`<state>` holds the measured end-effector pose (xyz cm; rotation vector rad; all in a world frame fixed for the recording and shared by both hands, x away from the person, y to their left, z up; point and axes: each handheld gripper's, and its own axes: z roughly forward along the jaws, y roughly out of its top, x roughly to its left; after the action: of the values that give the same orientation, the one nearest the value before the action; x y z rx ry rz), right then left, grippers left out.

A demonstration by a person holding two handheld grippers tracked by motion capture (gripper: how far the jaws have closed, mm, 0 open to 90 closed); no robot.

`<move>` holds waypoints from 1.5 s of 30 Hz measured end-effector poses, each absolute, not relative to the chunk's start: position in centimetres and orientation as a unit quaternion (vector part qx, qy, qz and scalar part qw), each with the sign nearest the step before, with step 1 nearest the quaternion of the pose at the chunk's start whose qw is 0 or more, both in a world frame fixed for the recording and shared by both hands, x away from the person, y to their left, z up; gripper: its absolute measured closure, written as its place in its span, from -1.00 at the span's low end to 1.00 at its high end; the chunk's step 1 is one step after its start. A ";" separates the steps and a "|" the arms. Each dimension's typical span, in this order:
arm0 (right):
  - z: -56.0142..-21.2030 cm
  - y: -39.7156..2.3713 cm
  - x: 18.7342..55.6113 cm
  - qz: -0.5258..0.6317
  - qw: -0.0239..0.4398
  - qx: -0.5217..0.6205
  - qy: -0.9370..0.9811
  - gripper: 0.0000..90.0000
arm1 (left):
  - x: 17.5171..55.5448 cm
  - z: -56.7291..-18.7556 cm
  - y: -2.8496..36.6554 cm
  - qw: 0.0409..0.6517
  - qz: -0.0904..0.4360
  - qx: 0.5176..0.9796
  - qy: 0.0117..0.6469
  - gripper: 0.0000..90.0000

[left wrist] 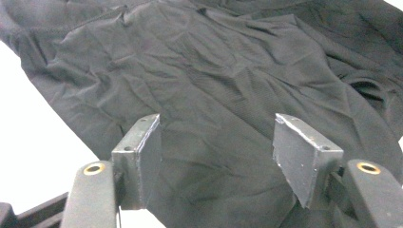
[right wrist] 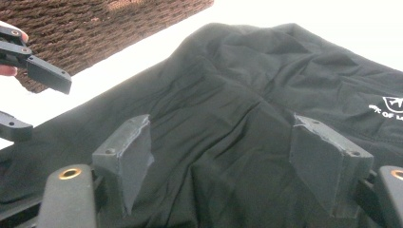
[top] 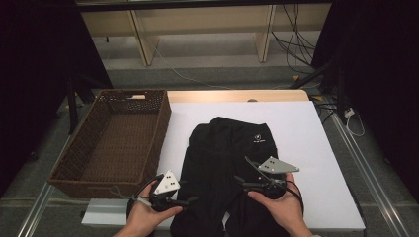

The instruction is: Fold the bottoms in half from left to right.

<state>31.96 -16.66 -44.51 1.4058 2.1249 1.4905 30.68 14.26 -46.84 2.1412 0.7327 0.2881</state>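
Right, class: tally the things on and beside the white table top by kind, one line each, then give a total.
Black garment: 1
Brown wicker basket: 1
Hand-held grippers: 2, the left gripper and the right gripper, both open over the garment
White table top: 1
Total: 5

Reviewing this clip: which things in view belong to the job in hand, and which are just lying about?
In use:
- crumpled black fabric garment with small white logo
- left tool, jaws apart over the garment
- right tool, jaws apart over the garment

Lying about:
- brown woven wicker basket
- white table top
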 end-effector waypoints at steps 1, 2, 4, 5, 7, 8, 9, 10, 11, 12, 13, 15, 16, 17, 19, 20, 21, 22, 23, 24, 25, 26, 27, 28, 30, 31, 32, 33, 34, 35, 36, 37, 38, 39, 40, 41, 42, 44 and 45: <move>-44.5 -16.6 32.0 0.503 0.095 0.475 0.716 -0.46 | 30.6 -46.9 14.2 0.414 0.111 0.853 0.297 -0.19; -44.5 -16.6 32.0 0.503 0.094 0.476 0.716 -0.46 | 30.4 -46.9 14.3 0.407 0.109 0.856 0.299 -0.16; -44.5 -16.6 31.9 0.503 0.094 0.475 0.715 -0.45 | 30.2 -47.0 14.4 0.395 0.100 0.860 0.308 -0.13; -44.6 -16.6 31.9 0.502 0.094 0.475 0.716 -0.45 | 30.0 -47.1 14.5 0.386 0.097 0.862 0.314 -0.11; -44.6 -16.7 32.0 0.501 0.095 0.476 0.716 -0.45 | 29.8 -47.1 14.7 0.369 0.095 0.865 0.326 -0.08; -44.6 -16.7 32.0 0.502 0.094 0.477 0.715 -0.45 | 29.7 -47.1 14.8 0.362 0.094 0.866 0.333 -0.07; -44.6 -16.7 32.0 0.503 0.093 0.478 0.714 -0.45 | 29.6 -47.2 14.9 0.355 0.095 0.866 0.340 -0.06; -44.6 -16.6 32.0 0.503 0.093 0.478 0.714 -0.45 | 29.5 -47.3 15.0 0.349 0.094 0.866 0.346 -0.04; -44.6 -16.6 32.0 0.503 0.091 0.479 0.713 -0.45 | 29.4 -47.4 15.1 0.342 0.092 0.867 0.350 -0.04; -44.6 -16.6 32.0 0.503 0.090 0.480 0.713 -0.45 | 29.3 -47.5 15.1 0.337 0.089 0.868 0.353 -0.04; -44.7 -16.6 32.0 0.503 0.090 0.479 0.714 -0.45 | 29.1 -47.6 15.1 0.331 0.086 0.869 0.357 -0.03; -44.7 -16.5 32.0 0.502 0.089 0.480 0.714 -0.45 | 28.9 -47.9 15.1 0.322 0.080 0.872 0.361 -0.03; -44.7 -16.5 32.0 0.502 0.089 0.481 0.714 -0.45 | 28.8 -48.0 15.1 0.319 0.079 0.873 0.361 -0.02; -44.7 -16.4 32.0 0.501 0.090 0.481 0.714 -0.45 | 28.7 -48.1 15.1 0.315 0.077 0.874 0.362 -0.02; -44.6 -16.3 32.0 0.500 0.091 0.478 0.716 -0.45 | 28.5 -48.2 15.1 0.310 0.075 0.875 0.364 0.00; -44.7 -16.2 32.1 0.502 0.091 0.478 0.715 -0.45 | 28.3 -48.2 15.0 0.308 0.077 0.877 0.361 0.02; -44.7 -16.1 32.1 0.501 0.091 0.477 0.716 -0.45 | 28.2 -48.2 15.0 0.306 0.080 0.878 0.358 0.04; -44.7 -16.1 32.1 0.501 0.090 0.477 0.717 -0.45 | 28.1 -48.2 15.0 0.304 0.081 0.879 0.357 0.05; -44.7 -16.0 32.1 0.500 0.089 0.477 0.717 -0.45 | 28.0 -48.2 14.9 0.303 0.084 0.881 0.354 0.07; -44.8 -16.0 32.1 0.499 0.089 0.476 0.718 -0.45 | 27.9 -48.2 14.9 0.302 0.087 0.882 0.351 0.08; -44.8 -16.0 32.1 0.500 0.089 0.475 0.719 -0.45 | 27.7 -48.2 14.8 0.299 0.091 0.883 0.349 0.09; -44.8 -16.0 32.1 0.500 0.089 0.474 0.719 -0.45 | 27.6 -48.2 14.8 0.299 0.093 0.884 0.348 0.11; -44.8 -16.1 32.1 0.500 0.090 0.474 0.719 -0.45 | 27.5 -48.2 14.8 0.298 0.095 0.884 0.347 0.13; -44.7 -16.1 32.1 0.500 0.090 0.475 0.718 -0.45 | 27.3 -48.2 14.8 0.297 0.095 0.885 0.345 0.16; -44.7 -16.1 32.1 0.502 0.090 0.477 0.716 -0.45 | 27.0 -48.1 14.7 0.295 0.096 0.887 0.341 0.21; -44.7 -16.1 32.1 0.502 0.090 0.477 0.716 -0.45 | 26.9 -48.1 14.7 0.295 0.096 0.888 0.341 0.24; -44.7 -16.1 32.1 0.501 0.090 0.477 0.716 -0.45 | 26.7 -48.1 14.6 0.295 0.096 0.888 0.339 0.26; -44.7 -16.1 32.1 0.500 0.090 0.477 0.717 -0.45 | 26.5 -48.1 14.6 0.294 0.096 0.889 0.338 0.27; -44.7 -16.0 32.1 0.500 0.089 0.477 0.717 -0.45 | 26.4 -48.1 14.6 0.295 0.095 0.889 0.337 0.29; -44.7 -16.0 32.0 0.500 0.090 0.476 0.718 -0.45 | 26.3 -48.1 14.7 0.297 0.095 0.888 0.338 0.31; -44.7 -16.0 32.0 0.500 0.090 0.475 0.719 -0.45 | 26.3 -48.2 14.7 0.299 0.094 0.887 0.339 0.33; -44.7 -16.0 32.0 0.500 0.090 0.474 0.719 -0.45 | 26.2 -48.1 14.8 0.299 0.092 0.887 0.340 0.34; -44.7 -16.0 32.0 0.500 0.090 0.474 0.719 -0.45 | 26.2 -48.1 14.8 0.300 0.091 0.887 0.341 0.37; -44.7 -16.0 32.0 0.500 0.090 0.475 0.719 -0.45 | 26.2 -48.2 14.9 0.301 0.090 0.886 0.341 0.42; -44.7 -16.0 32.0 0.500 0.090 0.475 0.719 -0.45 | 26.2 -48.2 15.0 0.302 0.090 0.885 0.343 0.47; -44.7 -16.0 32.0 0.500 0.090 0.474 0.719 -0.45 | 26.2 -48.2 15.0 0.303 0.089 0.884 0.345 0.53; -44.7 -16.0 32.0 0.498 0.090 0.474 0.720 -0.45 | 26.2 -48.2 15.0 0.305 0.088 0.882 0.348 0.58; -44.7 -15.9 32.0 0.498 0.089 0.475 0.720 -0.45 | 26.1 -48.2 15.0 0.305 0.090 0.884 0.344 0.66; -44.7 -15.9 32.0 0.498 0.089 0.476 0.720 -0.45 | 26.0 -48.2 14.9 0.305 0.091 0.885 0.341 0.71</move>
<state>32.03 -15.90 -44.74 1.4152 2.1420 1.4807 26.05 14.89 -48.21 2.3425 0.9027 0.2397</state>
